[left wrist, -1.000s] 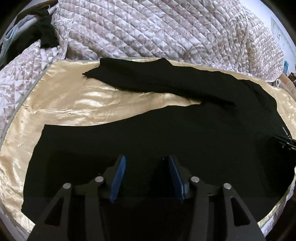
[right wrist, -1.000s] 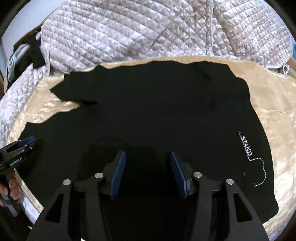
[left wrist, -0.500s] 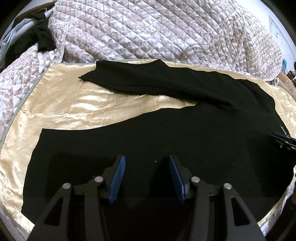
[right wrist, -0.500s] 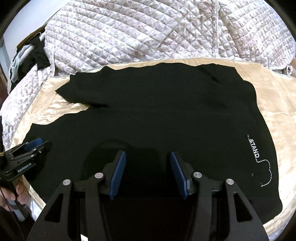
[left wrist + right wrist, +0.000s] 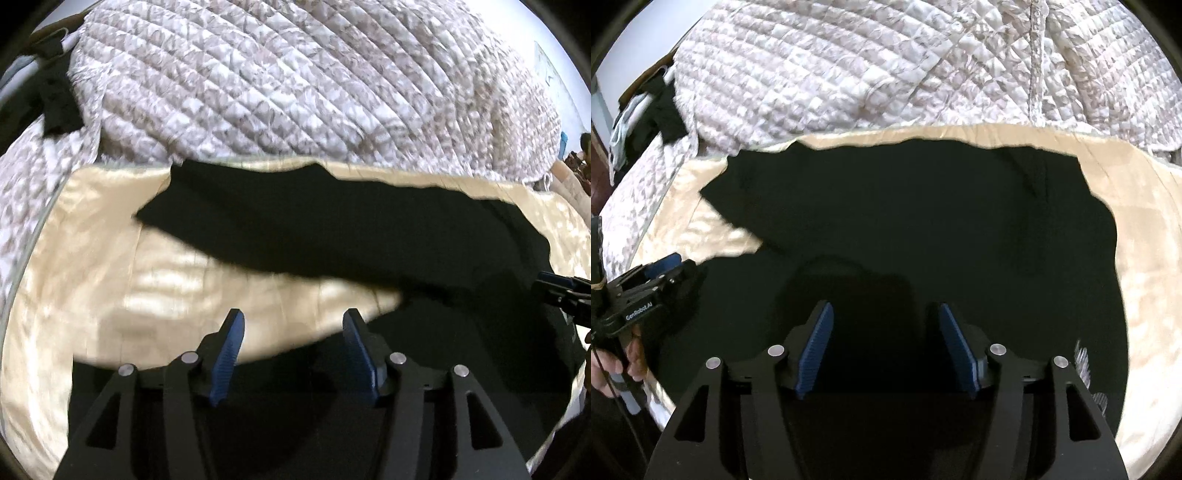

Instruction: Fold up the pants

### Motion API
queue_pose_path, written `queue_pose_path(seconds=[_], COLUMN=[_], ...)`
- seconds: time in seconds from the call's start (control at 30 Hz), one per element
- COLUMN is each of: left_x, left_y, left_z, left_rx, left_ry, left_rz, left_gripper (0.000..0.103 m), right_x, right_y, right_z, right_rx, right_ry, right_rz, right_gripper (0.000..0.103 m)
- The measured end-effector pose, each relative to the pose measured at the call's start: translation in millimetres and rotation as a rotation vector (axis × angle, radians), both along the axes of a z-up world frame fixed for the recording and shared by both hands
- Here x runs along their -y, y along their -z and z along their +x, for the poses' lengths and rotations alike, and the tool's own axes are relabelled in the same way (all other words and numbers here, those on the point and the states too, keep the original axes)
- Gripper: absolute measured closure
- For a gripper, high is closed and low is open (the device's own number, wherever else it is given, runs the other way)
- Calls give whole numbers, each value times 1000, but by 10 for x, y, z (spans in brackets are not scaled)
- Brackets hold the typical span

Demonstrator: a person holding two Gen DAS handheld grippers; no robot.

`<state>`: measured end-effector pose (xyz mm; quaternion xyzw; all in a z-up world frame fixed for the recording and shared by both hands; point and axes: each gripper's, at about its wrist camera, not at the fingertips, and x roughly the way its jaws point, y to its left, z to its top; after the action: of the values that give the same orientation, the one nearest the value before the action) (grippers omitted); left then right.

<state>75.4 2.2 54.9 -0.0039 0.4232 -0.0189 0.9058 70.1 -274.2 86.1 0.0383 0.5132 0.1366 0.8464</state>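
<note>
Black pants (image 5: pixel 332 236) (image 5: pixel 923 221) lie spread flat on a golden satin sheet (image 5: pixel 110 280) (image 5: pixel 1137 229), the two legs reaching left and splitting in a V. My left gripper (image 5: pixel 293 317) hovers over the gap between the legs, its jaws opening with nothing between the blue pads. My right gripper (image 5: pixel 884 308) hangs over the seat of the pants, its jaws opening and empty too. White stitched lettering (image 5: pixel 1084 360) shows blurred near the right hem. In the right wrist view the left gripper (image 5: pixel 653 273) sits at the left edge, held by a hand (image 5: pixel 613 363).
A quilted white and brown bedcover (image 5: pixel 295 85) (image 5: pixel 886 66) is bunched up behind the satin sheet. Dark and pale clothes (image 5: pixel 646 107) lie heaped at the far left. The right gripper's tip (image 5: pixel 561 288) pokes in at the right edge of the left wrist view.
Both grippers have moved forward over the pants and lifted a little, and their jaws have spread wider. The pants lie as before.
</note>
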Motion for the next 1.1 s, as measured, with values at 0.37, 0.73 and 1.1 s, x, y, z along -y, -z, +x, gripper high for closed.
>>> queue_pose_path(seconds=[0.37,0.73,1.1], left_x=[-8,253,575], left_y=[42,455,293], left_z=[1247,2006,1919], left_rx=[-11,-97,-15], left_ry=[16,38,88], left_rz=[-17,29,134], left_gripper=[35,32,98], right_x=[302,128,-12], right_y=[55,489,496], right_z=[1078,1953,1999], right_rx=[22,-56,-16], right_ry=[29,7,-21], right_rz=[-14,-104,-145], right_gripper=[36,36,92])
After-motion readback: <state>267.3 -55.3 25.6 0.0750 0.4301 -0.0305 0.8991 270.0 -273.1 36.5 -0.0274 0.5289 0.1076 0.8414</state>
